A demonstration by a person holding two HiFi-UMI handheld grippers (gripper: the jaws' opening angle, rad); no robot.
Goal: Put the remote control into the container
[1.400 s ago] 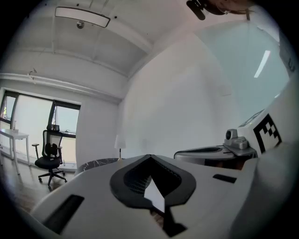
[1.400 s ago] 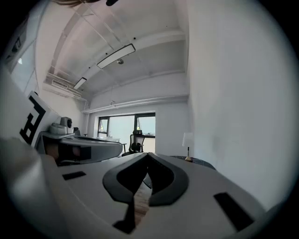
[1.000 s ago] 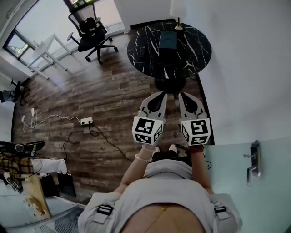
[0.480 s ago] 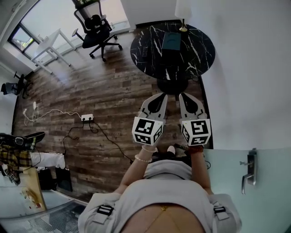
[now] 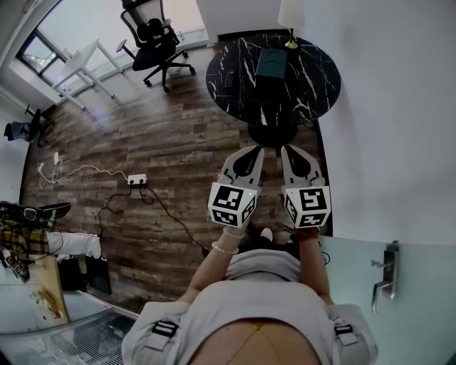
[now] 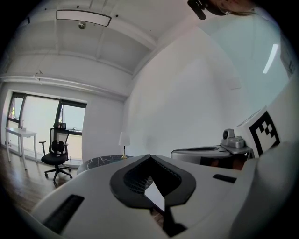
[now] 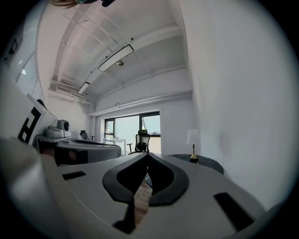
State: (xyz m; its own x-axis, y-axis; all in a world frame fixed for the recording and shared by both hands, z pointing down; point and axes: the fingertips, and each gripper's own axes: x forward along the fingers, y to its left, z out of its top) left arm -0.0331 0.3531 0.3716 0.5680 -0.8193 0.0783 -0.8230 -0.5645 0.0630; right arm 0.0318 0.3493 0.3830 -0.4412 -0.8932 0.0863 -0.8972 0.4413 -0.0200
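Note:
A round black marble table [image 5: 285, 100] stands ahead by the wall. On it sit a teal container [image 5: 271, 63], a small dark oblong that may be the remote control [image 5: 229, 80], and a lamp [image 5: 291, 14]. My left gripper [image 5: 255, 150] and right gripper [image 5: 288, 149] are held side by side, level, pointing at the table and short of its near edge. Both are shut with nothing between the jaws. The left gripper [image 6: 149, 157] view shows the table [image 6: 100, 161] low ahead. The right gripper [image 7: 147, 155] view shows the table [image 7: 205, 161] and lamp [image 7: 192, 139].
A black office chair [image 5: 153, 39] and white desk [image 5: 78, 68] stand at the far left by the windows. A power strip with cables [image 5: 137, 179] lies on the wood floor. A white wall runs along the right, with a glass door and handle [image 5: 385, 281] near me.
The table, chair and floor have drifted slightly right and closer in the head view. Both grippers keep the same shut, side-by-side pose.

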